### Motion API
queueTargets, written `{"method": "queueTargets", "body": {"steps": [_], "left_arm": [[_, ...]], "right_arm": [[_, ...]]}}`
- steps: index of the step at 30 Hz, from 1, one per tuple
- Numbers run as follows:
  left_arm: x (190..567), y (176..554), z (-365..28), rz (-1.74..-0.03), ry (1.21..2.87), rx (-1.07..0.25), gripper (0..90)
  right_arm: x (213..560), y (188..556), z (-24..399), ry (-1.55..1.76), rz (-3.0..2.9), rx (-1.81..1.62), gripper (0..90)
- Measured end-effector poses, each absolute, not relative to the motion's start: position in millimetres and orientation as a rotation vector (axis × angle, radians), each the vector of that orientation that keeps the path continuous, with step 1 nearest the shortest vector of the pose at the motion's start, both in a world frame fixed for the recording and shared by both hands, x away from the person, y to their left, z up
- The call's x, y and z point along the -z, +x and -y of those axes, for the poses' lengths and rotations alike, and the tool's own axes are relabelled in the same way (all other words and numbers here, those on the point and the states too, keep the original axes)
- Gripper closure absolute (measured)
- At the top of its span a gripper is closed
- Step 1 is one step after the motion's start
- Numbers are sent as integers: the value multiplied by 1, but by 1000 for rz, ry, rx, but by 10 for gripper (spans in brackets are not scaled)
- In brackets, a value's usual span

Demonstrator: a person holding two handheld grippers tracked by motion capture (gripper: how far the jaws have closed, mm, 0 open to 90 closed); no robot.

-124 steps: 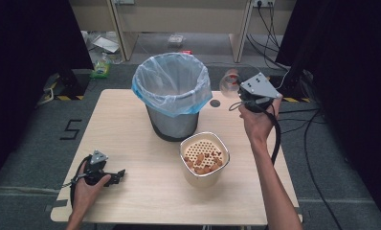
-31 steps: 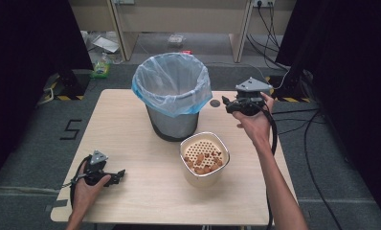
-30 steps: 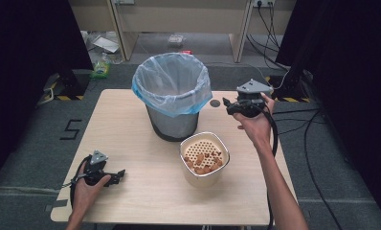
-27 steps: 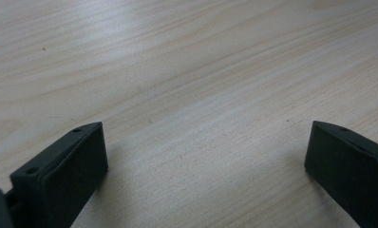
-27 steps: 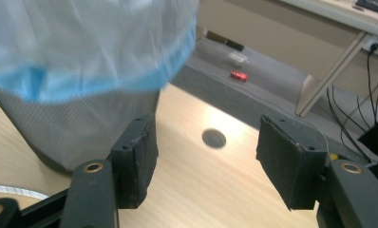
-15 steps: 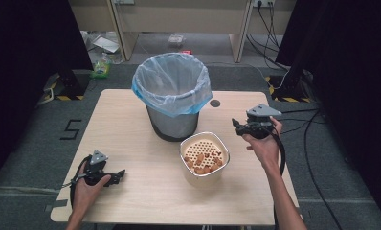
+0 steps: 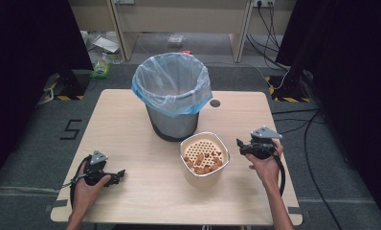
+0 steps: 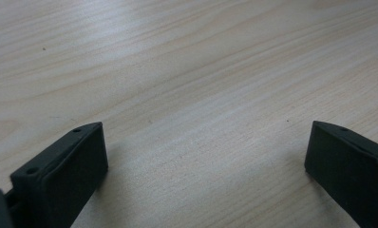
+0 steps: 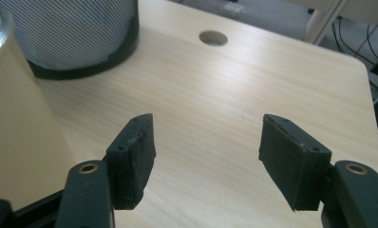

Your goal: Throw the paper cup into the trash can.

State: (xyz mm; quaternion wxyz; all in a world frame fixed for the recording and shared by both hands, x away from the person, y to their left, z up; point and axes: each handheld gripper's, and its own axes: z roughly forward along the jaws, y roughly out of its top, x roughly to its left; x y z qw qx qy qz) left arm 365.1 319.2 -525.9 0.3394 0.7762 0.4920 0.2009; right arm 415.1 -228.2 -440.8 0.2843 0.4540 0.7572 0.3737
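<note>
A cream strainer bowl [image 7: 203, 178] with brown nuggets [image 7: 202, 164] in it stands in the middle of the wooden table [image 7: 131, 124], in front of a grey bin [image 7: 172, 96] lined with a blue bag. My right gripper [image 7: 240, 146] hovers low just right of the bowl, pointing left, jaws open and empty. In the right gripper view [image 9: 206, 142] the bowl's wall [image 9: 21, 133] is at the left and the bin's base [image 9: 73, 33] is beyond it. My left gripper [image 7: 120, 173] rests open on the table near its front left, with bare wood between its jaws [image 8: 206, 147].
A round cable hole [image 7: 215, 103] lies in the table behind the right gripper, also seen in the right gripper view [image 9: 213, 38]. The table's right edge [image 7: 282, 158] is close to the right hand. Cables and litter lie on the floor beyond.
My right gripper came down from beside the bin's rim toward the person, ending low beside the bowl. The left gripper stayed where it was.
</note>
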Motion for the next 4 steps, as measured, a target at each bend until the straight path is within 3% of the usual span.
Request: {"method": "queueTargets", "body": {"steps": [4], "left_arm": [[526, 365, -319, -1281, 2021, -524, 0]], "right_arm": [[452, 409, 235, 1258, -2007, -1006, 355]]}}
